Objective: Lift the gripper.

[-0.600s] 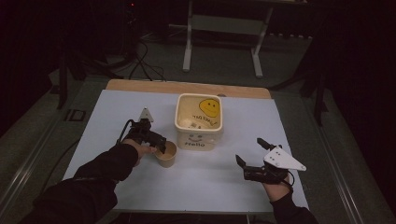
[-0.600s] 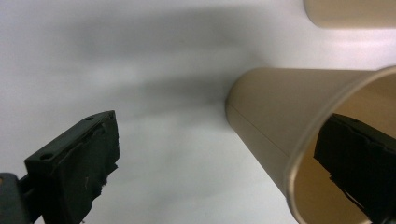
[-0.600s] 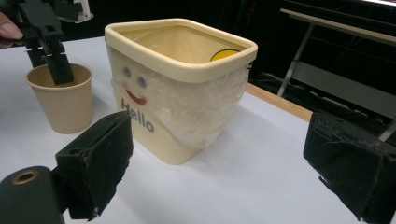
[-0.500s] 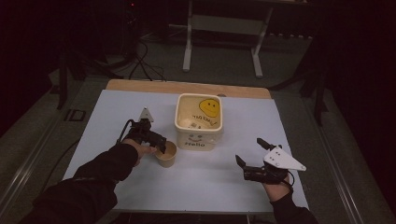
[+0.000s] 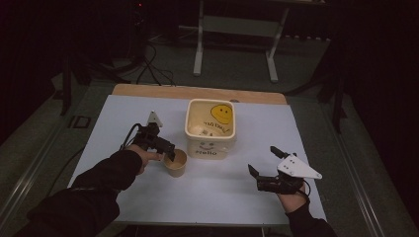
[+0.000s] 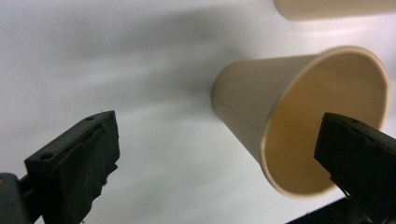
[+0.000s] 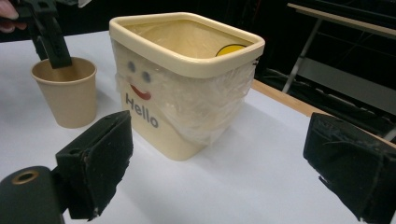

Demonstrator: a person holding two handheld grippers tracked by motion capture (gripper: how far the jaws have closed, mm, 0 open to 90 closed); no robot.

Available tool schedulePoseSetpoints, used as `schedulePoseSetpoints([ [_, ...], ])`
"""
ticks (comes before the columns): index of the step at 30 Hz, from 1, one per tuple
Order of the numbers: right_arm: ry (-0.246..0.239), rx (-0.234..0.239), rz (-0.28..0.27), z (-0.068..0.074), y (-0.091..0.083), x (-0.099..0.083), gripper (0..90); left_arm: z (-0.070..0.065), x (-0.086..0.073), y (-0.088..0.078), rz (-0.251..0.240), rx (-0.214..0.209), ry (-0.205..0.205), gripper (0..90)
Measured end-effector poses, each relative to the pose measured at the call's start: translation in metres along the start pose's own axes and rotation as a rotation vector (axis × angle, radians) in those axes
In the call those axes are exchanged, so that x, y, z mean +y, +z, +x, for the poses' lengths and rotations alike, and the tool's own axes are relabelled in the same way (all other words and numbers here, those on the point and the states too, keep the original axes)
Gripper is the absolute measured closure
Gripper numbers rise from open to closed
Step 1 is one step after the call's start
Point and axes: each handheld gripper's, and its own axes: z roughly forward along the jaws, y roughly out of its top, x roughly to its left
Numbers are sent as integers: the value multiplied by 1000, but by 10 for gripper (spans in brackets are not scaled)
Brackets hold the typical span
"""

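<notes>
- Paper cup stands upright on the worktop, left of centre & a bit toward the near edge, just beside the near-left corner of the cream bin – apart from it, not touching.
- Left gripper at the cup's rim: jaws wide apart; in the left gripper view one jaw sits over the cup mouth, the other well off to the outside. Nothing clamped.
- Vs the high view 0.6 s ago & 0.5 s ago: almost no change. Cup in the same spot, left gripper in the same pose at the rim, right gripper unmoved. So a pause at the rim, not a lift.
- What that means, my read: grasp is lined up but not closed. One jaw inside, one outside = a rim pinch on the cup wall is prob. the next move; wall is thin paper, so a hard squeeze could crumple it or tip it toward the bin.
- Right gripper rests near the worktop's near-right corner, well apart from bin & cup, jaws fully spread, holding nothing. Its view looks at the bin's "Hello" face w/ a plastic liner draped over the rim.
- Can't tell for sure if anything's in the cup; the inside that shows looks bare.
</notes>
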Motion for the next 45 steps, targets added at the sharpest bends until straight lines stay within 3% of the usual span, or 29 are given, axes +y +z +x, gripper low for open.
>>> schedulePoseSetpoints([
  [2,-2,0,3,0,0,0,82,-2,-1,-3,6,-2,40,11],
  [4,0,-2,5,-1,0,0,82,-2,0,-7,4,-7,53,11],
  [11,0,6,13,-1,0,-1,82,-7,1,-22,17,37,153,11],
  [15,1,10,16,0,0,-1,82,-10,2,-30,37,37,225,13],
  [21,-4,19,26,1,0,-1,82,-12,1,-42,26,54,314,13],
  [30,-12,34,32,1,2,-1,82,-15,-3,-49,67,83,450,13],
  [34,-16,39,34,2,2,-1,82,-19,-2,-56,64,69,517,13],
  [35,-16,39,34,2,2,-1,82,-19,-2,-56,64,69,517,13],
  [36,-17,42,34,2,2,-1,82,-22,-2,-59,66,58,562,13],
  [40,-21,49,35,3,3,-1,82,-31,-2,-62,77,69,645,13],
  [42,-23,51,33,3,3,-1,82,-35,-3,-64,77,50,683,13],
  [43,-22,55,33,3,3,-1,82,-38,-3,-65,85,70,720,13],
  [45,-23,57,26,4,2,-1,82,-42,-4,-67,95,62,765,13],
])
